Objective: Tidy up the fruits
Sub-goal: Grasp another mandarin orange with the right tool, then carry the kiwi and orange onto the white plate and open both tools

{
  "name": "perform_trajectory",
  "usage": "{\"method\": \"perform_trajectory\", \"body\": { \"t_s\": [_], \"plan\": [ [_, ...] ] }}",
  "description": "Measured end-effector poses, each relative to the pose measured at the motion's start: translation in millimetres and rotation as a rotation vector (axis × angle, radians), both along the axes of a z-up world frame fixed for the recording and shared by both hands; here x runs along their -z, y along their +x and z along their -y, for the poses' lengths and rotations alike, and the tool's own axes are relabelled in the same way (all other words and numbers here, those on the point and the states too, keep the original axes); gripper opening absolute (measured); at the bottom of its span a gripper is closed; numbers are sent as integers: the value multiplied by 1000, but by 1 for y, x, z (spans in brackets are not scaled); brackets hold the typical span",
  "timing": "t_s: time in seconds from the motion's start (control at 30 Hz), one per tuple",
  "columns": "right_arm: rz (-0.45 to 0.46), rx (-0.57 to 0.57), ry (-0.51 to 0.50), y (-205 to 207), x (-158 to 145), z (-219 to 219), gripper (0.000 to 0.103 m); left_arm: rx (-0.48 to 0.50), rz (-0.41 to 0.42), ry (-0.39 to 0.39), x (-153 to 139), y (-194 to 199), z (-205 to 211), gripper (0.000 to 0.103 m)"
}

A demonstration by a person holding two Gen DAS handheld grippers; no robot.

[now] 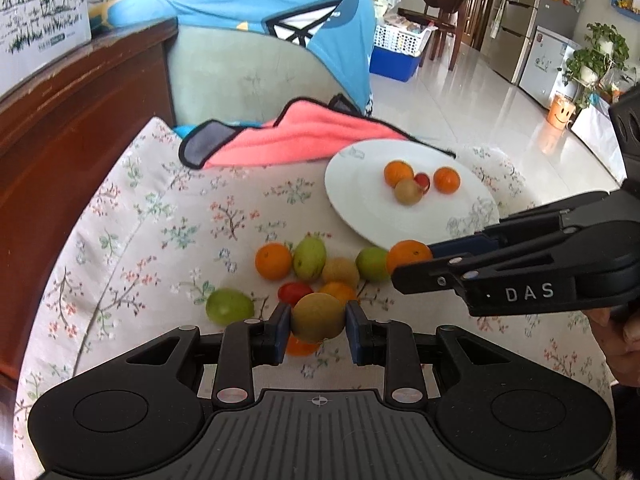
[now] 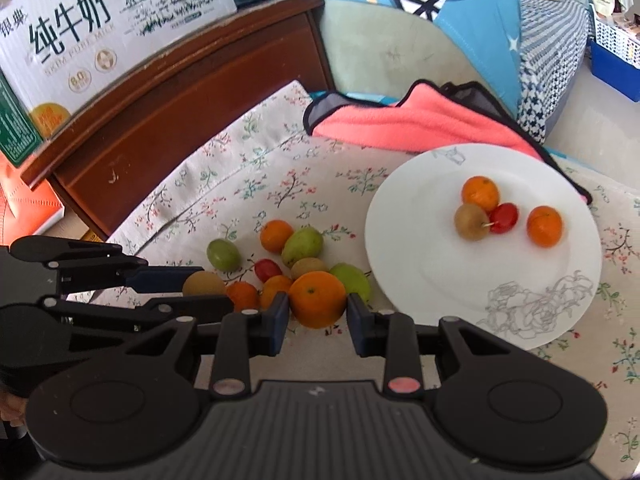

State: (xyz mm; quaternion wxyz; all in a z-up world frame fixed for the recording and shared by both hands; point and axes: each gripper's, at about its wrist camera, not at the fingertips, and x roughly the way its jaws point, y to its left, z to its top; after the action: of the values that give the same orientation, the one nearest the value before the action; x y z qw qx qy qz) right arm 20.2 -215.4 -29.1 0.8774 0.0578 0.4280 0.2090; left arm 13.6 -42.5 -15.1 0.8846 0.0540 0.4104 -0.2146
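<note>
My left gripper [image 1: 318, 320] is shut on a brown kiwi [image 1: 318, 318], just above a pile of fruit on the flowered cloth. My right gripper [image 2: 318, 308] is shut on an orange [image 2: 318, 299]; it shows in the left wrist view [image 1: 410, 256] at the plate's near edge. The white plate [image 2: 460, 292] holds two oranges, a kiwi [image 2: 471, 221] and a red tomato [image 2: 505, 218]. Loose on the cloth lie green fruits [image 2: 302, 245], oranges [image 2: 276, 235], a tomato [image 2: 267, 270] and a kiwi [image 2: 308, 268].
A pink towel [image 2: 416, 126] lies behind the plate, partly under its far rim. A wooden cabinet [image 2: 160, 112] with a milk carton box [image 2: 112, 16] stands to the left. A cushioned chair with blue cloth [image 1: 260, 12] is behind.
</note>
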Motion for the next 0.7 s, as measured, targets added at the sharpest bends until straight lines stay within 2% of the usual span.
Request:
{"method": "perform_trajectory", "body": {
  "t_s": [0.37, 0.7],
  "plan": [
    [53, 107, 22, -1, -20, 42, 32, 8, 53, -52, -25, 14, 23, 27],
    [64, 227, 24, 0, -27, 83, 32, 4, 58, -78, -28, 36, 50, 27]
  ]
}}
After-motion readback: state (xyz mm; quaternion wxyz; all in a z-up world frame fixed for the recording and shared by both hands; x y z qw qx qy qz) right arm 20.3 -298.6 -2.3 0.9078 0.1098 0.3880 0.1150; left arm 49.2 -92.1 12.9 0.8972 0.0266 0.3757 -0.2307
